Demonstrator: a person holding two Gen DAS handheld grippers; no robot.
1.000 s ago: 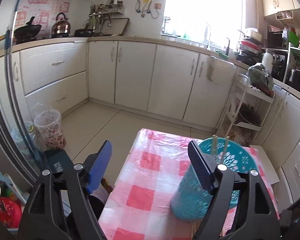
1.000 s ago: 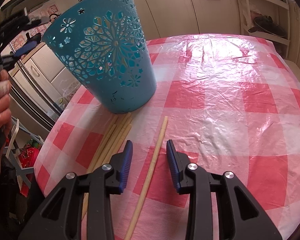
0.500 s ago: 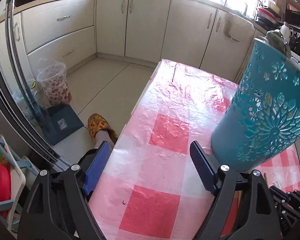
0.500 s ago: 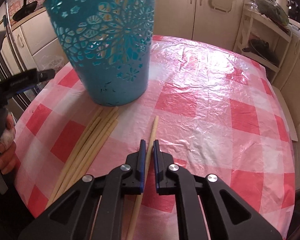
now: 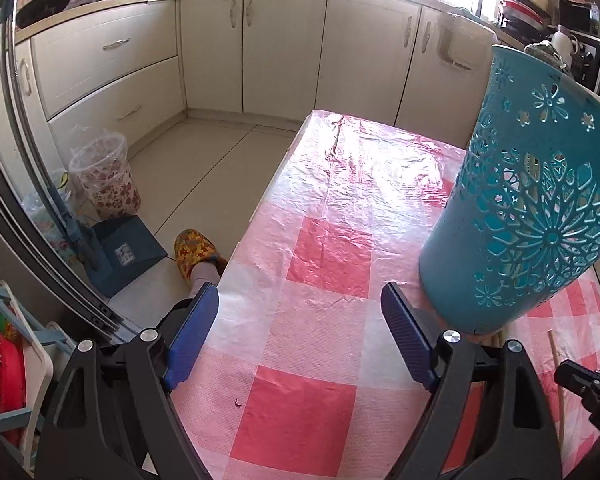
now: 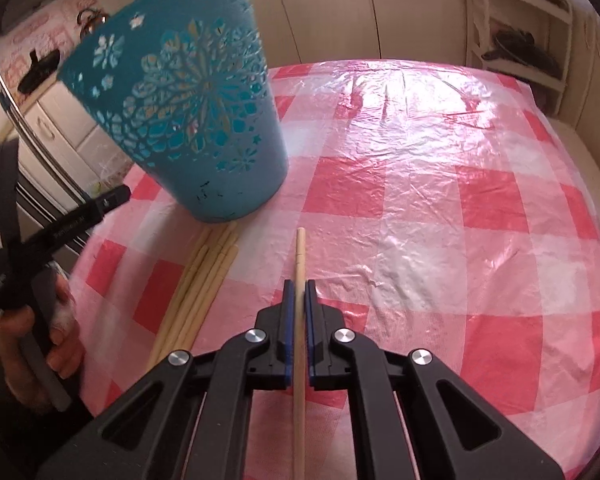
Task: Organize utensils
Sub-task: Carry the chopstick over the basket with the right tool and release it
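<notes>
Pink-and-white checked plastic cloth covers the bench [image 6: 440, 208], and it shines where the window light falls on it. On this bench, toward my left side, stands the teal holder [image 6: 188, 120], a tall plastic cup with flower patterns cut through its wall. In the left wrist view the same teal holder [image 5: 532, 200] rises just to the right of my left tongs [image 5: 300, 340]. Through its holes I can see something pale inside, but I cannot tell what it is.

Just in front of the holder's base lies a bundle of pale chopsticks [image 6: 200, 288], side by side, flat on the cloth, with their far ends close to the holder. I cannot tell if they touch it.

My left tongs are spread wide with nothing between the blue pads, and they hover over the near left part of the bench. In the right wrist view my left hand [image 6: 40, 332] holds their black handle beside the bench edge.

My right tongs [image 6: 299, 292] are closed tightly on a single chopstick [image 6: 300, 252], which lies apart from the bundle, to its right. The stick passes between the two pads, and its far end points toward the holder.
</notes>
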